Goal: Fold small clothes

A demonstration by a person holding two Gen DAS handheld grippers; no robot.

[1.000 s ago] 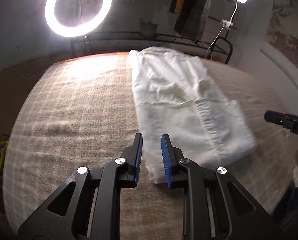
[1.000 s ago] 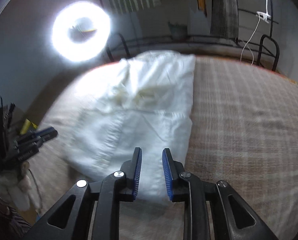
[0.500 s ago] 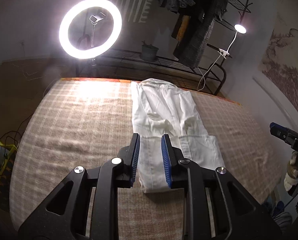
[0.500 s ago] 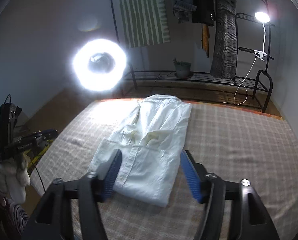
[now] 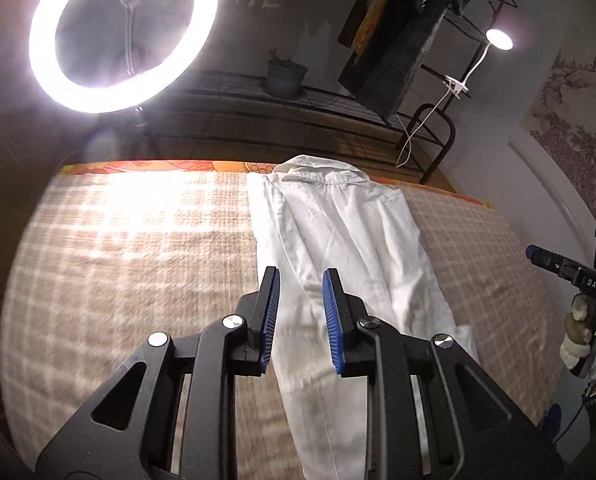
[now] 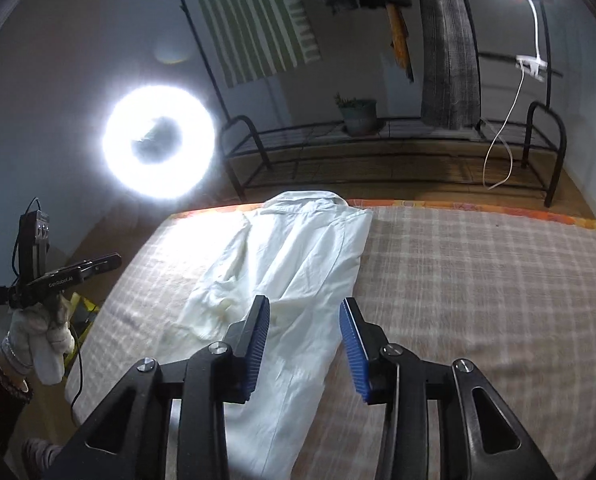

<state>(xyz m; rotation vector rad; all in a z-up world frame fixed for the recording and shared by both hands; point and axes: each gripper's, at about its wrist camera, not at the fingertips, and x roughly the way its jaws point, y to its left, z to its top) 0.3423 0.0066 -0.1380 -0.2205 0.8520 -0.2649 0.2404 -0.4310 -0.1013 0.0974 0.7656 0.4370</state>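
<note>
a white shirt [image 5: 350, 240] lies lengthwise down the middle of the checked bedspread [image 5: 130, 256], collar at the far edge near the top centre of both views, its lower part running under the cameras at the bottom of the frame. it is folded narrow, with a bunched sleeve fold along its left side in the right wrist view [image 6: 222, 300].

the left gripper [image 5: 300, 316] is held above the cloth in the lower centre of its view, pointing along the shirt toward the collar; its blue-padded fingers [image 5: 272, 308] stand a narrow gap apart with nothing between them, only cloth seen below. the right gripper [image 6: 304, 344] hangs likewise over the shirt's lower part, its fingers [image 6: 354, 340] spread wider — the right one sits over the garment's right edge, and it grips nothing.

each gripper shows in the other's view: the right one at the far right edge [image 5: 562, 268], held level by a gloved hand [image 5: 582, 332] beside the bed, and the left one at the left edge [image 6: 66, 276], held by a gloved hand [image 6: 38, 328] off the bed's side, pointing toward the shirt.

a ring light [image 5: 126, 32] glares at upper left — behind the bed stands a dark metal rack [image 6: 378, 136] with a potted plant [image 6: 358, 114].
</note>
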